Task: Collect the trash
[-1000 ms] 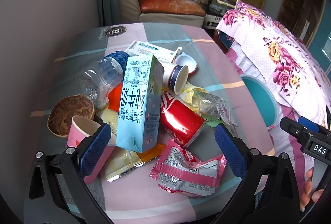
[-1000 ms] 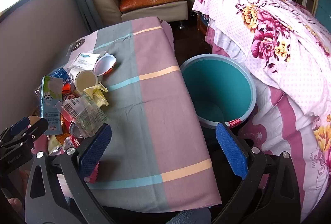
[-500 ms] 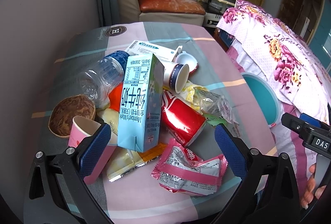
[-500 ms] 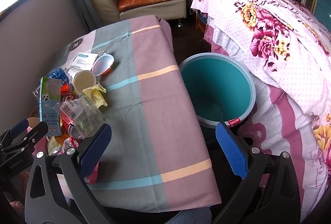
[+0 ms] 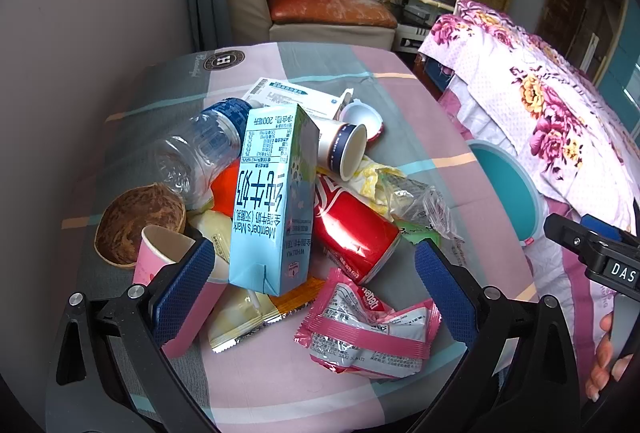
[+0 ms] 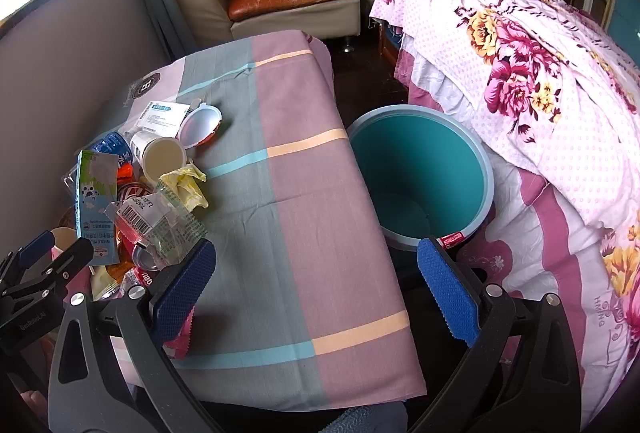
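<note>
Left wrist view: left hand-held gripper [image 5: 310, 277] spread wide, holding nothing, over the trash pile at the near edge of the surface [image 5: 304, 73]. Pink wrapper [image 5: 368, 329] lies between the fingertips; milk carton [image 5: 272, 205] just beyond, long axis running away toward the far edge. Red can [image 5: 352, 233] lies tilted beside it. Since one second ago the pile sits marginally higher in frame.

Right wrist view: right hand-held gripper [image 6: 316, 289] spread wide, empty, at the surface's near right corner. Teal bin [image 6: 420, 177] on the floor beside the right edge, mouth up. View nearly unchanged.
</note>
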Demonstrator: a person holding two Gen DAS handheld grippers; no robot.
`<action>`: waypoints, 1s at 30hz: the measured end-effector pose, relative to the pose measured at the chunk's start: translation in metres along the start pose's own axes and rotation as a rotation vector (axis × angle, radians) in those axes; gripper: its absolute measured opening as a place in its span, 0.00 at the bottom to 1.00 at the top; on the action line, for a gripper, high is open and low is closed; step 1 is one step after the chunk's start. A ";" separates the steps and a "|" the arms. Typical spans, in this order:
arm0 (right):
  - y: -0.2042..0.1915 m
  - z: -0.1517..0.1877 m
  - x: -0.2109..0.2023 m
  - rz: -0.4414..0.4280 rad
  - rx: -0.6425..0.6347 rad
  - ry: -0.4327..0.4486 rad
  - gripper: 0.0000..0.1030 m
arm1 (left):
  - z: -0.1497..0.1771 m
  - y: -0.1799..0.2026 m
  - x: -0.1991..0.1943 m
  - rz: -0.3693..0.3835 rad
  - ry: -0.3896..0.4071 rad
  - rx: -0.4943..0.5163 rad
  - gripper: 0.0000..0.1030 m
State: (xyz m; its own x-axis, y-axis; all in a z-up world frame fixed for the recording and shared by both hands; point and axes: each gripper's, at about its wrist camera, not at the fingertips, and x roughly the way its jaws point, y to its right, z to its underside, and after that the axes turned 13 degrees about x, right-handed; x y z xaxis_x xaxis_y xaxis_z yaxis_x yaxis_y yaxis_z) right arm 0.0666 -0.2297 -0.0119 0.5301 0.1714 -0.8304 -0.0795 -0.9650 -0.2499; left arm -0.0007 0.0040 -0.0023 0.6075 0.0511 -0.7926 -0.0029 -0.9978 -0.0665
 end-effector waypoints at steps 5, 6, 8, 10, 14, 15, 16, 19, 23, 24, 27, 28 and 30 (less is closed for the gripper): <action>-0.002 -0.003 0.000 0.006 -0.005 -0.001 0.94 | 0.000 0.001 0.001 0.001 -0.001 0.005 0.97; -0.004 -0.003 0.000 0.008 -0.006 -0.001 0.94 | 0.000 0.001 0.001 0.000 0.000 0.005 0.97; -0.005 -0.004 0.000 0.009 -0.007 -0.001 0.94 | 0.000 0.001 0.001 0.001 -0.001 0.003 0.97; -0.005 -0.004 0.001 0.009 -0.005 -0.005 0.94 | 0.000 0.001 0.001 0.000 -0.002 0.002 0.97; -0.006 -0.007 0.002 0.013 -0.003 -0.009 0.94 | 0.002 0.001 0.001 -0.002 0.001 0.006 0.97; -0.006 -0.007 0.002 0.014 -0.002 -0.011 0.94 | 0.003 0.002 0.001 -0.004 0.000 0.007 0.97; -0.006 -0.007 0.002 0.014 -0.002 -0.013 0.94 | 0.003 0.001 0.002 -0.005 -0.001 0.008 0.97; -0.008 -0.006 0.005 0.019 -0.004 -0.023 0.94 | 0.005 -0.001 0.004 0.000 -0.006 0.010 0.97; -0.010 -0.006 0.007 0.024 -0.003 -0.027 0.94 | 0.006 -0.003 0.005 0.006 -0.006 0.011 0.97; -0.009 -0.005 0.008 0.023 -0.003 -0.028 0.94 | 0.006 -0.003 0.005 0.005 -0.007 0.011 0.97; -0.009 -0.005 0.008 0.023 -0.002 -0.029 0.94 | 0.006 -0.002 0.005 0.005 -0.008 0.009 0.97; -0.010 -0.005 0.008 0.024 -0.001 -0.030 0.94 | 0.007 -0.003 0.005 0.007 -0.008 0.009 0.97; -0.010 -0.004 0.008 0.025 0.002 -0.035 0.94 | 0.009 -0.004 0.005 0.010 -0.008 0.010 0.97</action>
State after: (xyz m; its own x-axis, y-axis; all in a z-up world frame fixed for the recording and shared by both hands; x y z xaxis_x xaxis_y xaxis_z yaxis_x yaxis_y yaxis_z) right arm 0.0755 -0.2191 -0.0139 0.4981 0.1542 -0.8533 -0.0944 -0.9686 -0.2301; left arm -0.0044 0.0086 -0.0112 0.6009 0.0413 -0.7982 -0.0170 -0.9978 -0.0644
